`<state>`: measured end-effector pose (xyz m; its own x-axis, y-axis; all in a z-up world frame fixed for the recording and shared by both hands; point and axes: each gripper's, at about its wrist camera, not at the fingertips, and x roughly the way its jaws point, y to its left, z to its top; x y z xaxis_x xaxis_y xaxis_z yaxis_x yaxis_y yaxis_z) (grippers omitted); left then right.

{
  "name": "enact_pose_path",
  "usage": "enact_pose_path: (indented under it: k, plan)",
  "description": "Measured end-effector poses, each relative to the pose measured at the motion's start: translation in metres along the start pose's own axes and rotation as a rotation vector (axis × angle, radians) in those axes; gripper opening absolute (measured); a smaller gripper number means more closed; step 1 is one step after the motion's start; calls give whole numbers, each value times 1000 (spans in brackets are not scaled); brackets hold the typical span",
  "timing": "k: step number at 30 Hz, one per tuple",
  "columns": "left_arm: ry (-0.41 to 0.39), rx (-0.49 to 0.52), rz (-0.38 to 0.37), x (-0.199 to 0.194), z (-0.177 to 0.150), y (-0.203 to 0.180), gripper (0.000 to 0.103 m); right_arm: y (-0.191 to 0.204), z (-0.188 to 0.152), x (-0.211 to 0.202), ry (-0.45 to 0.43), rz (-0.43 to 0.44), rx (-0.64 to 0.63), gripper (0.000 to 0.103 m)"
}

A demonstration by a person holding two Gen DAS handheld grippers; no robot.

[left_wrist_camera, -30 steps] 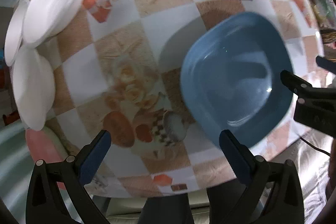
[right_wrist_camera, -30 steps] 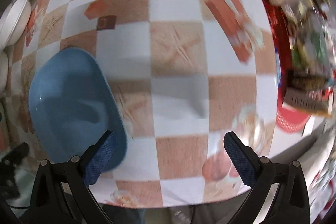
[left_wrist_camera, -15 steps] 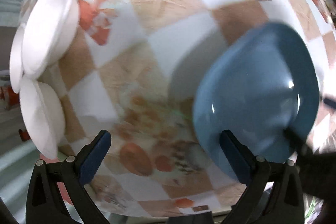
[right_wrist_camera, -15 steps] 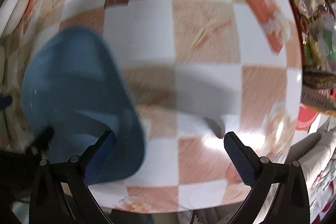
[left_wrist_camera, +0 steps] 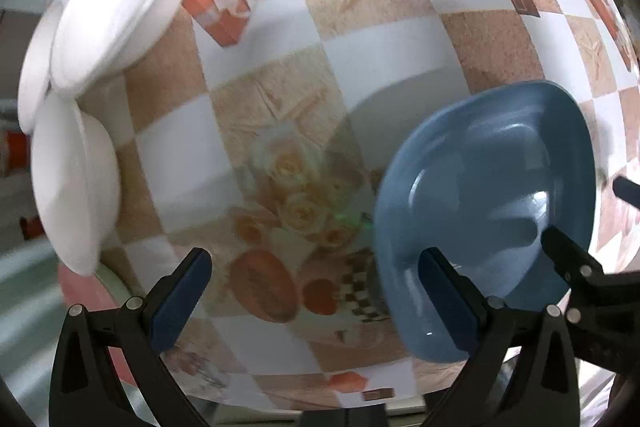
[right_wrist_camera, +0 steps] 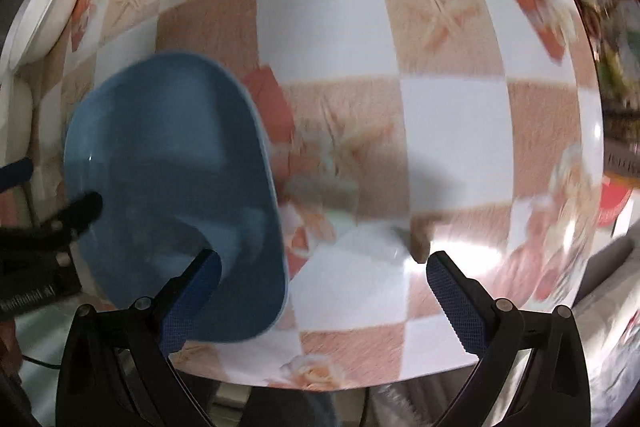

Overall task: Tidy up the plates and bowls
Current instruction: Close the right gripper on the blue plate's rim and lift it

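Observation:
A blue square bowl (left_wrist_camera: 492,195) sits near the table's front edge; it also shows in the right wrist view (right_wrist_camera: 172,183). My left gripper (left_wrist_camera: 316,291) is open, its right finger (left_wrist_camera: 448,303) over the bowl's near rim. My right gripper (right_wrist_camera: 324,291) is open, its left finger (right_wrist_camera: 192,295) over the bowl's near rim. Each gripper shows in the other's view, the right one (left_wrist_camera: 576,267) reaching over the bowl's right side, the left one (right_wrist_camera: 60,223) at its left side. White bowls (left_wrist_camera: 116,7) (left_wrist_camera: 72,183) lie at the table's left.
The table has a checkered cloth (left_wrist_camera: 360,39) with starfish and rose prints. A white plate (left_wrist_camera: 32,83) lies under the white bowls. A pink item (left_wrist_camera: 80,291) lies at the front left edge. Packages and a red item (right_wrist_camera: 612,195) crowd the right side.
Both grippers have closed in on the blue bowl from either side. The bowl now looks larger and nearer in both views, with a finger of each gripper over its near rim.

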<state>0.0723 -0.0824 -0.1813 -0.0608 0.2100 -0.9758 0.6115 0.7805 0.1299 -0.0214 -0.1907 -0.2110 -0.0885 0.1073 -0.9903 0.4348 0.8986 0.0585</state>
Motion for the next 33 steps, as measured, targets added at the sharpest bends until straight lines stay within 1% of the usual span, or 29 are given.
enact_pose_path:
  k: [3, 5, 7, 9, 10, 11, 12, 13, 15, 16, 17, 18, 19, 20, 22, 23, 24, 25, 27, 28, 29, 30, 33]
  plan:
    - [-3, -50, -41, 3, -4, 1, 103, 5, 13, 6, 0, -44, -75, 103]
    - [-10, -49, -62, 7, -9, 4, 103, 6, 20, 7, 8, -7, -74, 103]
    - [-18, -45, -74, 7, -9, 5, 103, 0, 27, 9, 13, -5, -77, 103]
    - [-22, -51, -90, 10, -9, 10, 103, -2, 27, 10, 4, -3, -70, 103]
    - [-21, -58, -103, 25, -4, 21, 103, 0, 29, 5, -1, -3, -68, 103]
    - [-16, -72, -123, 29, -2, 22, 103, -1, 21, 4, -14, -1, -59, 103]
    - [-6, -86, -146, 34, -2, 24, 103, -2, 20, 3, -27, 0, -49, 103]
    - [1, -95, -155, 36, -2, 27, 103, -13, 21, 1, -33, 1, -45, 103]
    - [6, -85, -146, 37, -1, 28, 103, -13, 15, 1, -40, -1, -45, 103]
    - [3, -74, -142, 36, 0, 27, 100, -24, -4, -7, -40, 1, -39, 103]
    - [-4, -54, -139, 32, 1, 24, 98, -24, -4, -8, -41, 1, -40, 103]
    - [-12, -38, -139, 30, 1, 21, 92, -25, -6, -8, -41, 1, -42, 103]
    - [-18, -21, -137, 28, 1, 18, 84, -17, -4, -8, -36, -1, -40, 103]
    - [-25, -5, -137, 25, 0, 14, 79, -15, -8, -9, -34, -2, -38, 101]
    - [-35, 28, -144, 20, -1, 5, 59, -2, -14, -18, -42, 3, -31, 94]
    - [-38, 40, -146, 19, -2, 1, 55, 0, -16, -20, -46, 5, -32, 87]
    - [-40, 55, -150, 18, -2, -2, 46, 3, -18, -22, -49, 8, -34, 80]
    - [-40, 66, -156, 17, -2, -5, 39, 6, -19, -24, -52, 9, -37, 76]
    - [-37, 84, -159, 18, -2, -10, 39, 11, -27, -29, -55, 16, -45, 59]
    - [-37, 92, -152, 18, -3, -12, 39, 14, -30, -31, -55, 25, -50, 53]
    - [-43, 106, -143, 19, -4, -13, 39, 16, -31, -32, -51, 39, -53, 38]
    - [-43, 115, -138, 19, -6, -13, 39, 18, -33, -32, -40, 59, -48, 31]
    - [-34, 132, -130, 22, -18, -10, 39, 17, -38, -30, -6, 90, -10, 31]
